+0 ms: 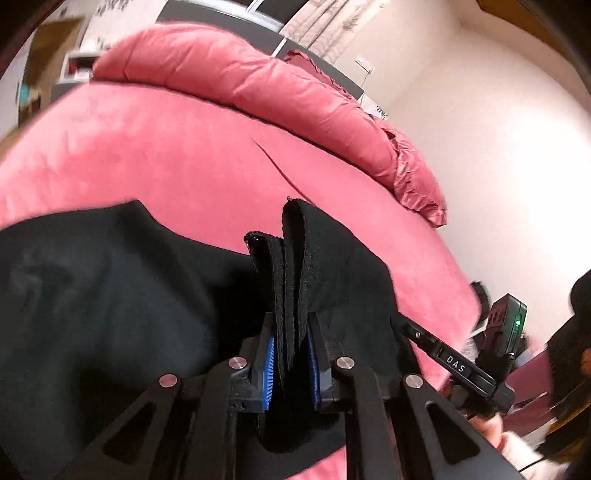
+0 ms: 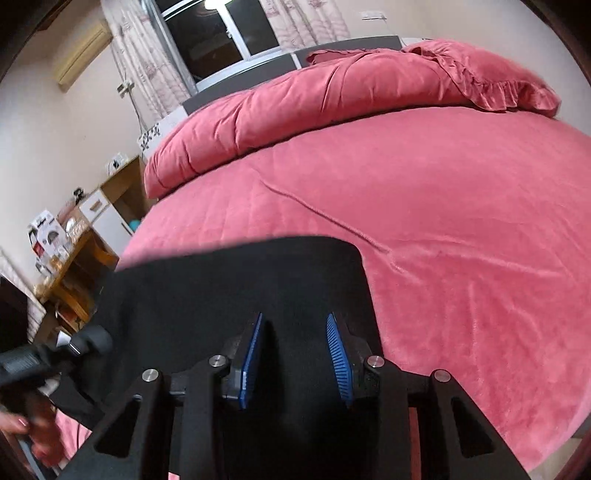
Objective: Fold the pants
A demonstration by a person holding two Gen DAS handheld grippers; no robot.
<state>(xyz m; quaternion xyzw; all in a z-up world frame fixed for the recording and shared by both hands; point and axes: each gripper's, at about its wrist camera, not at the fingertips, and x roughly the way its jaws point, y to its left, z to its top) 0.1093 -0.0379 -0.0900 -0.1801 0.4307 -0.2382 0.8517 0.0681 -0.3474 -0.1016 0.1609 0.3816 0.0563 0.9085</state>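
Observation:
The black pants (image 1: 110, 295) lie on the pink bed (image 1: 147, 155). My left gripper (image 1: 290, 332) is shut on a bunched edge of the pants, which stands up between its blue pads (image 1: 269, 369). In the right wrist view the pants (image 2: 240, 280) spread flat under my right gripper (image 2: 295, 332), whose blue pads (image 2: 338, 354) stand apart with only the flat cloth below them. The right gripper also shows at the right of the left wrist view (image 1: 461, 365).
A pink duvet (image 2: 295, 99) and frilled pillow (image 2: 491, 74) lie at the head of the bed. A wooden desk with clutter (image 2: 70, 258) stands to the left of the bed. A window with curtains (image 2: 221, 33) is behind.

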